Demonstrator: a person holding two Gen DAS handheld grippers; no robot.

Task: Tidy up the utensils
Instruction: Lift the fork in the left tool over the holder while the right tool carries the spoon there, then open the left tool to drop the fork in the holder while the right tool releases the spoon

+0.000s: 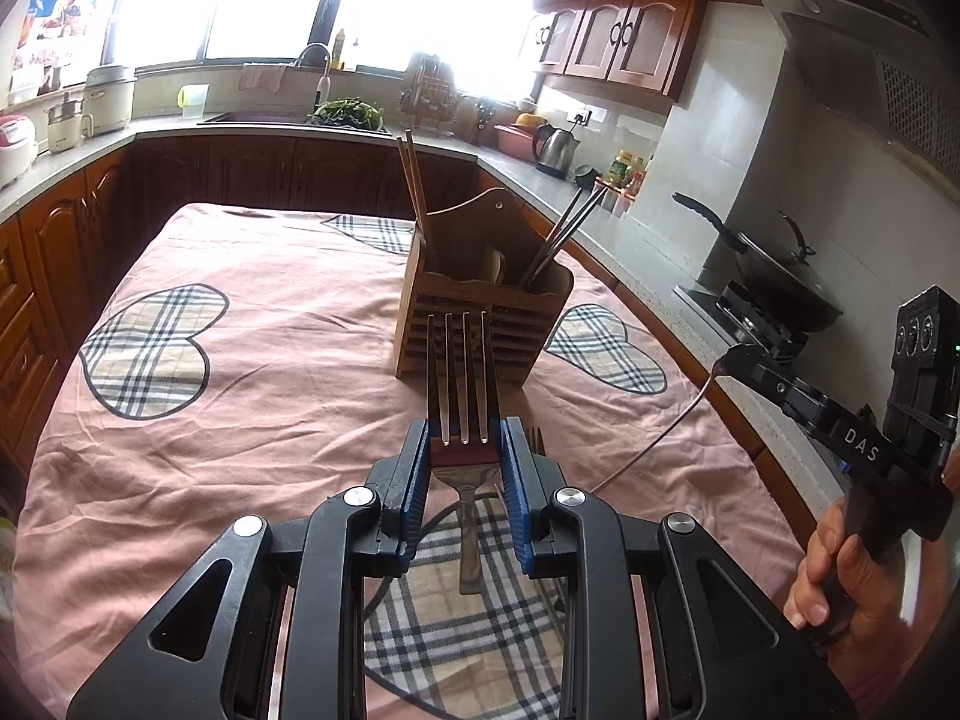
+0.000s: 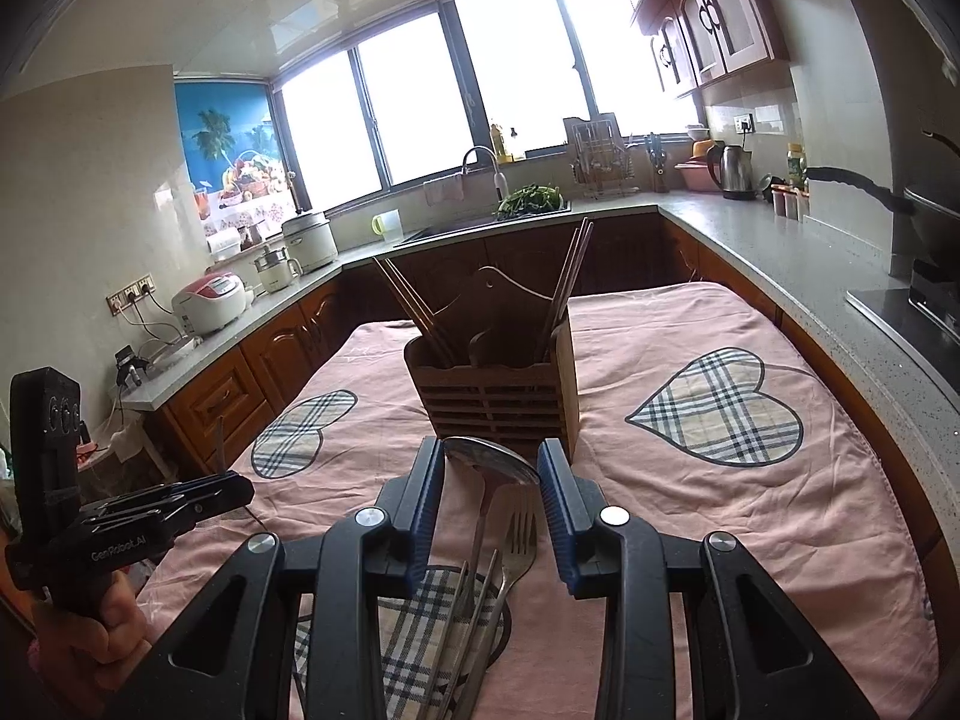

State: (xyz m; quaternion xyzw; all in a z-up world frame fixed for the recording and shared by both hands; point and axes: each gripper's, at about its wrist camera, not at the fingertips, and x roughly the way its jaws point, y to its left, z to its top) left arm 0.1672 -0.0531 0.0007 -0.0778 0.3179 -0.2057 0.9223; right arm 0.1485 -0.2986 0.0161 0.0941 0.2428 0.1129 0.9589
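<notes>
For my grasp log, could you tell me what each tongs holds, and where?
Left tongs: fork, gripped at the base of its tines. Right tongs: spoon, by its bowl.

The right tool (image 1: pixel 735 360) reads "DAS"; the left tool (image 2: pixel 237 489) reads "GenRobot.AI".

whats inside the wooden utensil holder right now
The wooden utensil holder holds wooden chopsticks on one side, metal chopsticks on the other, and a wooden spoon between. Its walls hide their lower ends.
</notes>
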